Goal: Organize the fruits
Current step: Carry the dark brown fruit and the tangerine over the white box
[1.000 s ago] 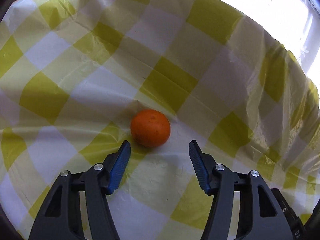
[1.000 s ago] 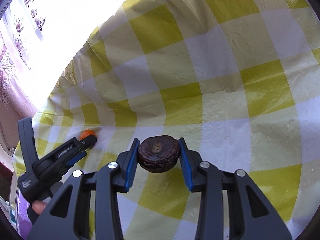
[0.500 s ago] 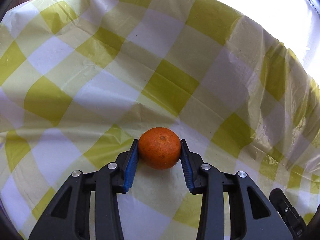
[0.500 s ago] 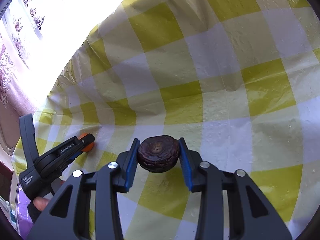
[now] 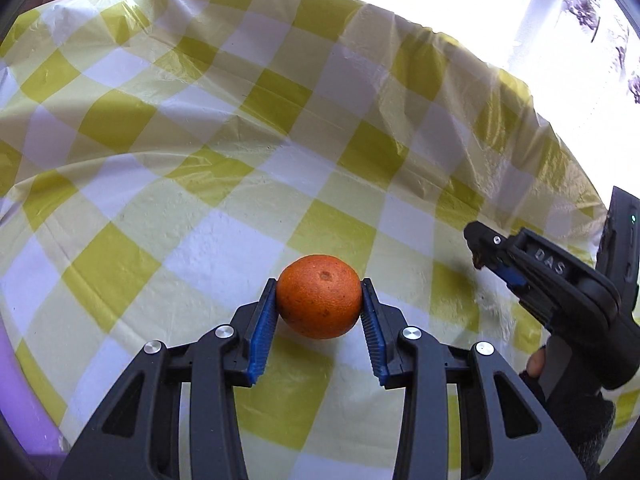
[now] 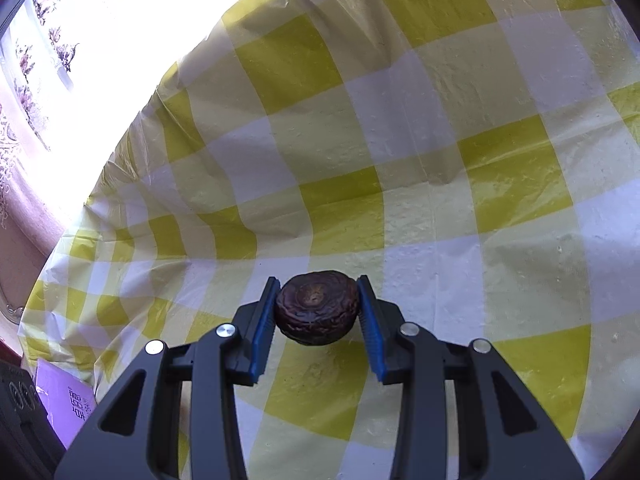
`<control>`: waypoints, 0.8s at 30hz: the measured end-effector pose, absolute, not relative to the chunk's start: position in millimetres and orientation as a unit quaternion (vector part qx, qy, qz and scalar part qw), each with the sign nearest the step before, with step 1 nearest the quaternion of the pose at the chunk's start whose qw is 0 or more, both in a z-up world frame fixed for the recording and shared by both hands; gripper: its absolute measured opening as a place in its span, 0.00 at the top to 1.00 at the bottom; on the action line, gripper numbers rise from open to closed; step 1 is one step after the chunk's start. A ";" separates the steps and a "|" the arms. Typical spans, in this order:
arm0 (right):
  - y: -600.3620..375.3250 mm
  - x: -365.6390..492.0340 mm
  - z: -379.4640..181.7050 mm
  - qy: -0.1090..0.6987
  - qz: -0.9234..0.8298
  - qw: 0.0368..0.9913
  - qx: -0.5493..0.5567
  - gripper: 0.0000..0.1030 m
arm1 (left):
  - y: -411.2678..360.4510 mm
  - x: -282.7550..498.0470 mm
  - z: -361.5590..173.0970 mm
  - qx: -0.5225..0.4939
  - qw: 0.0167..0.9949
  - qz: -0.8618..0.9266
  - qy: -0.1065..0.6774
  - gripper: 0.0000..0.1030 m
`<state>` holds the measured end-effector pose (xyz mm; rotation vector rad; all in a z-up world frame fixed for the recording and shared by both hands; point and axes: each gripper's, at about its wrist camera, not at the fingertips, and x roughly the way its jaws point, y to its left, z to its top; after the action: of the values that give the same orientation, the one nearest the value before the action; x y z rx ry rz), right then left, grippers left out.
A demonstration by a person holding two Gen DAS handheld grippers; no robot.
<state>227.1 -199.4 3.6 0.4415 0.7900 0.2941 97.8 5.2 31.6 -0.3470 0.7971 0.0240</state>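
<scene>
The left gripper [image 5: 319,307] is closed on a round orange [image 5: 319,297] with finely pitted peel, which sits between the two ribbed blue pads, one pad at 9 o'clock of it and one at 3 o'clock. The right gripper [image 6: 316,309] clamps in the same way a dark brown, wrinkled, flattened fruit [image 6: 316,307]. Under both lies a thin, creased plastic tablecloth [image 6: 400,152] in yellow and white checks.

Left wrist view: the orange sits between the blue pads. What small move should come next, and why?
Probably a short lift of the left gripper straight up. Its blue pads press both sides of the orange, so the grasp looks complete. The right gripper likewise holds a dark wrinkled fruit. No basket or bowl shows on the checked tablecloth, so the destination is unclear.
</scene>
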 end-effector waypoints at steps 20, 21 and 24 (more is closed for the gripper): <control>-220.0 31.9 11.6 0.395 0.079 0.892 0.203 0.62 | 0.6 -4.3 16.2 -0.166 0.900 -0.094 0.393 0.64; -219.2 18.9 11.3 0.392 0.081 0.892 0.209 0.62 | 1.1 -11.3 16.2 -0.164 0.900 -0.098 0.393 0.64; -213.1 -15.5 10.4 0.391 0.079 0.893 0.210 0.62 | 3.6 -31.9 15.3 -0.158 0.898 -0.107 0.396 0.64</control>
<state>-15.5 -213.1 10.4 0.4351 0.8111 0.1633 -31.9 3.6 15.3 -0.3273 0.8205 -0.2212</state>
